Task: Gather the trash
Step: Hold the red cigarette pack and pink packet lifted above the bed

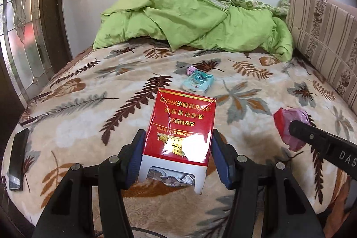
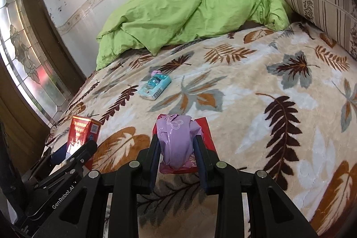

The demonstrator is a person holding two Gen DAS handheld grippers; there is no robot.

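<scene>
My left claw [image 1: 177, 148] is clamped on a red cigarette pack [image 1: 181, 124], its blue pads pressing both sides, the open white end with crumpled foil turned toward me. From my right wrist that same pack [image 2: 81, 133] shows at the lower left, held up over the near edge of the bed. My right claw [image 2: 177, 150] is pinched around a crumpled purple plastic bag [image 2: 176, 139], with a red wrapper [image 2: 206, 129] lying flat right behind it; whether the fingers hold the wrapper too, I cannot tell. In the left view the bag [image 1: 292, 124] sits off to the right with my right claw's black finger across it.

Beneath both claws spreads a cream blanket [image 1: 89, 104] printed with brown and grey leaves. Farther up the bed, well apart from both claws, a pale blue tissue packet [image 2: 155, 86] lies flat, and a small pink scrap [image 1: 191, 70] touches its far end. Nothing stands between my claws and that packet. A rumpled green quilt [image 1: 189, 21] is heaped at the far side, a striped cushion [image 1: 323, 37] leans on the right, and a dark flat object [image 1: 17, 157] rests at the blanket's left edge.
</scene>
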